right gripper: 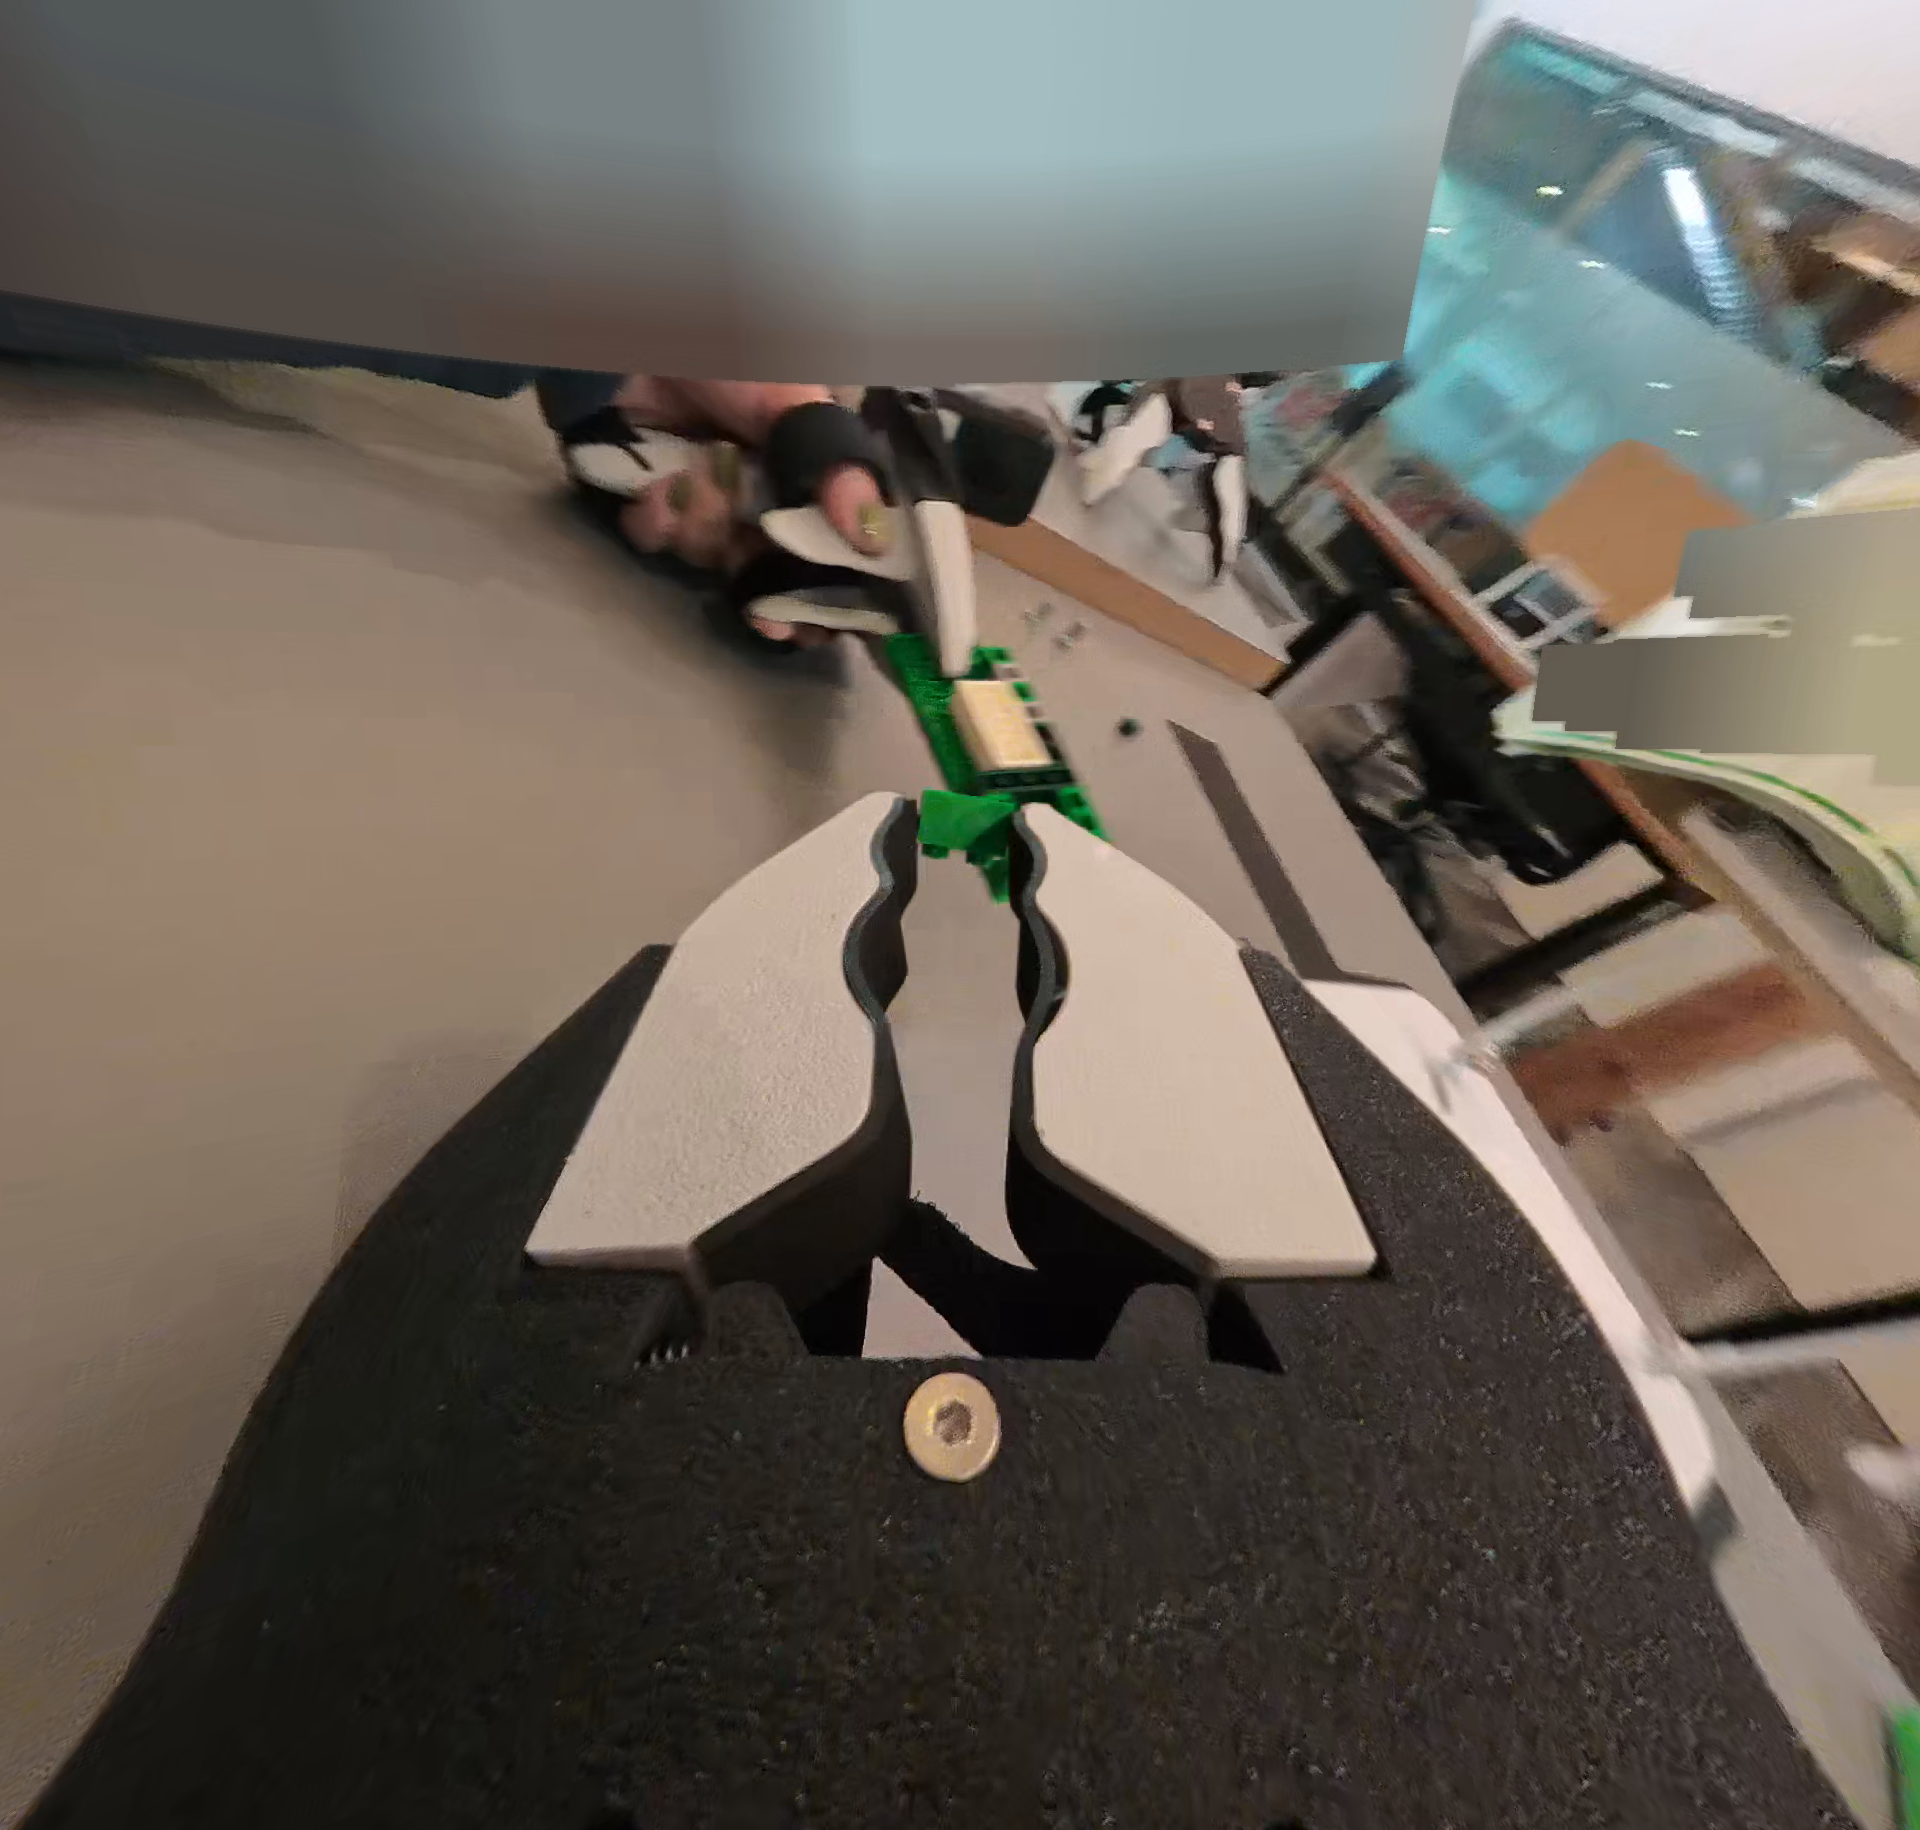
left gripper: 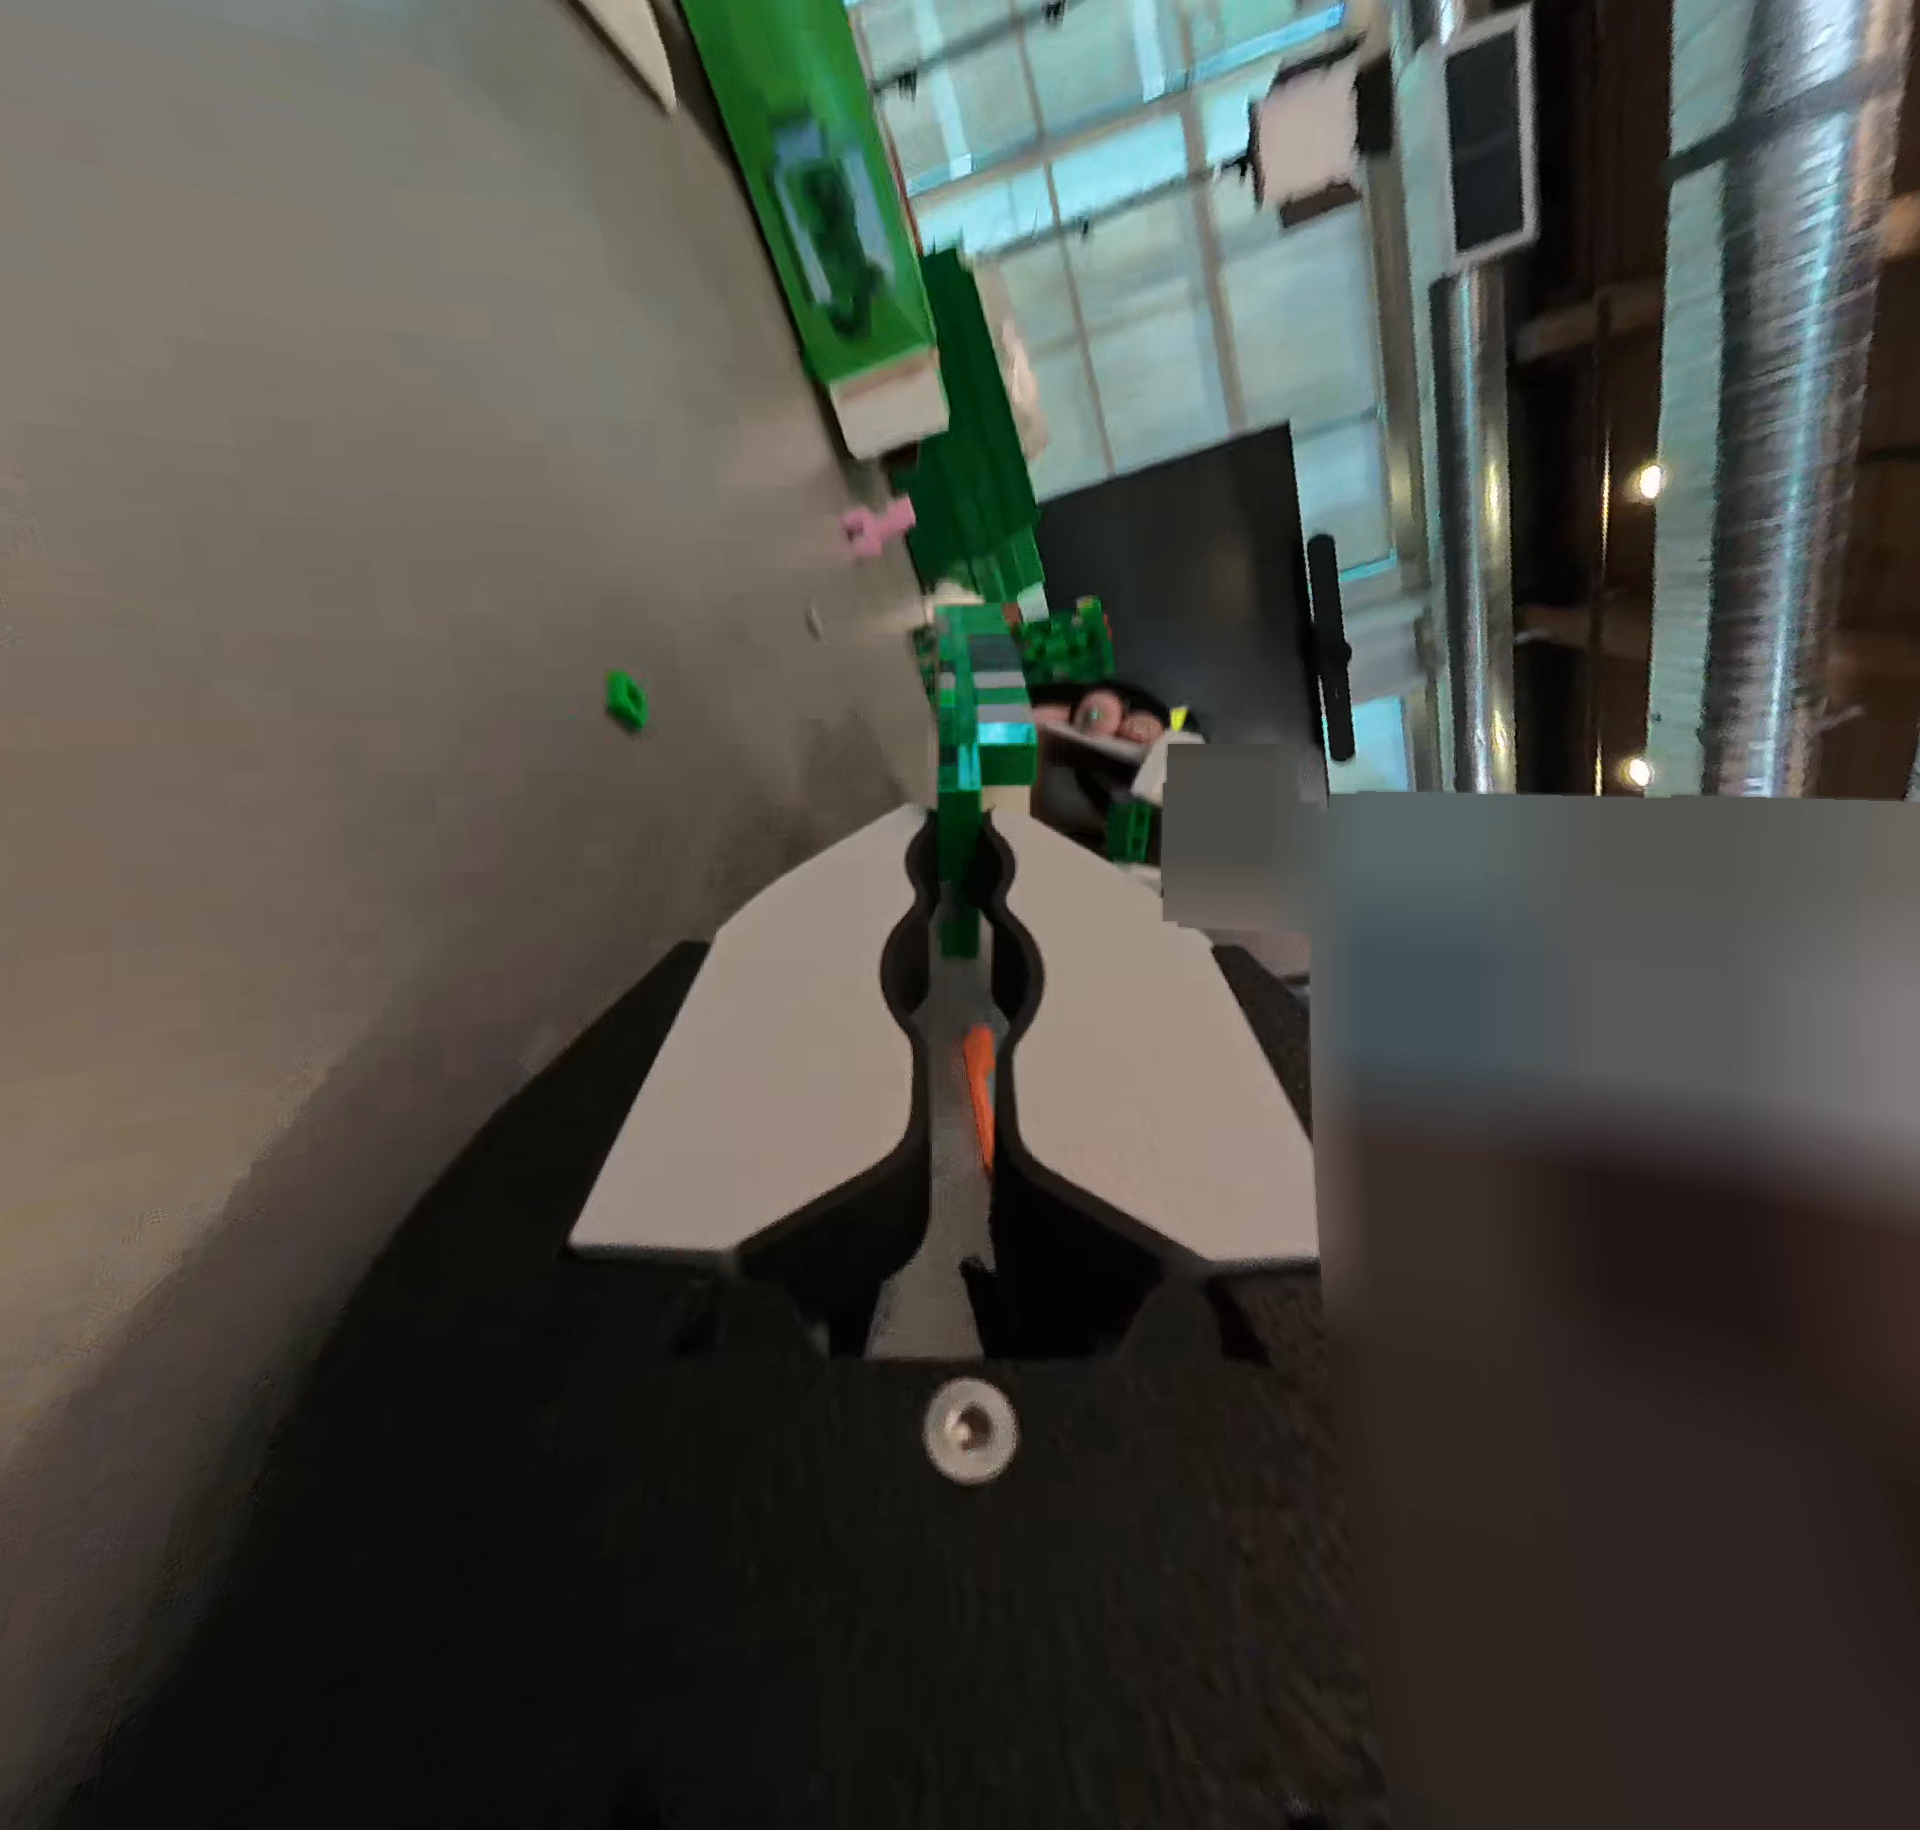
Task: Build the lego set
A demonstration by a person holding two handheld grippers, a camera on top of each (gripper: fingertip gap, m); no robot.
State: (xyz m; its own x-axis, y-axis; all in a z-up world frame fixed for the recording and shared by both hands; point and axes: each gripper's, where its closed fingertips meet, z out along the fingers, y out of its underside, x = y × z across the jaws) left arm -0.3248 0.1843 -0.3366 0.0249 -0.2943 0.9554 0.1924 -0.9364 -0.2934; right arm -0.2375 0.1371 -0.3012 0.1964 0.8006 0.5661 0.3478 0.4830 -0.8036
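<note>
On the far left of the left wrist view we see the grey surface point(left gripper: 312, 533) tilted steeply, with a loose green brick point(left gripper: 627, 700) and a pink brick point(left gripper: 873, 530) lying apart on it, and a green box point(left gripper: 810, 149) farther back. Our left tongs point(left gripper: 961, 845) are clamped on the edge of the green lego build point(left gripper: 977, 720), which is held up off the surface. In the right wrist view, our right tongs point(right gripper: 966, 835) are pinched on a small green piece point(right gripper: 961, 819) right at the near end of that same build point(right gripper: 987, 731), while the left tongs point(right gripper: 951, 627) grip its far end. Both grips look thin to us: each is at the very tips. If we press the piece on at an angle, the build could twist out of the left tongs or split along a seam, scattering parts over the surface. The small piece could also pop sideways if we squeeze harder. The pictures are blurred, so we cannot tell whether its studs line up.
</note>
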